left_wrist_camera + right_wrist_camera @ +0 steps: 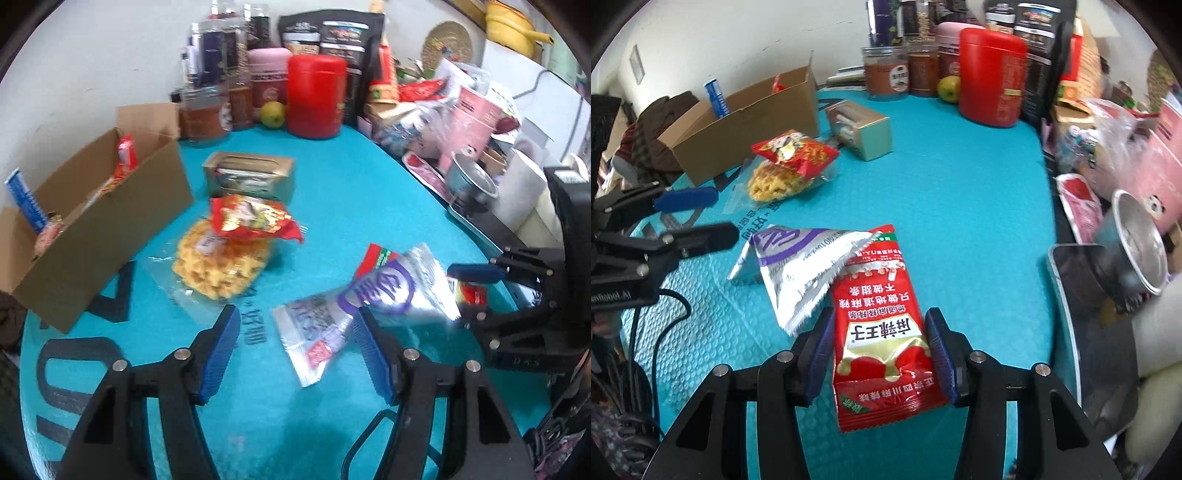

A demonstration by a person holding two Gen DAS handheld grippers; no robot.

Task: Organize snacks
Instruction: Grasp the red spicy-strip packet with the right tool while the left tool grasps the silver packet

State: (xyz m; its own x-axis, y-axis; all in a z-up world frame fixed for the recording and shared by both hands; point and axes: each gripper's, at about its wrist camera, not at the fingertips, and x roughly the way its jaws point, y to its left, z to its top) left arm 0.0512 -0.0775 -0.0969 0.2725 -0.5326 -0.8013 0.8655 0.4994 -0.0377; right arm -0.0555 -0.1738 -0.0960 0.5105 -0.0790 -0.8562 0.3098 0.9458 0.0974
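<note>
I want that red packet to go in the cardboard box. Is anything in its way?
Yes. The red packet sits between the right tool's pads. Toward the cardboard box lie the silver packet, the left tool, and a red bag on a yellow snack bag.

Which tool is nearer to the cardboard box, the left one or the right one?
The left. The left tool hangs over the mat just right of the cardboard box. The right tool is farther right, with the red snack packet between its pads.

Both wrist cameras look steeply down, close over the same teal table (pixel 332 206), side by side.
</note>
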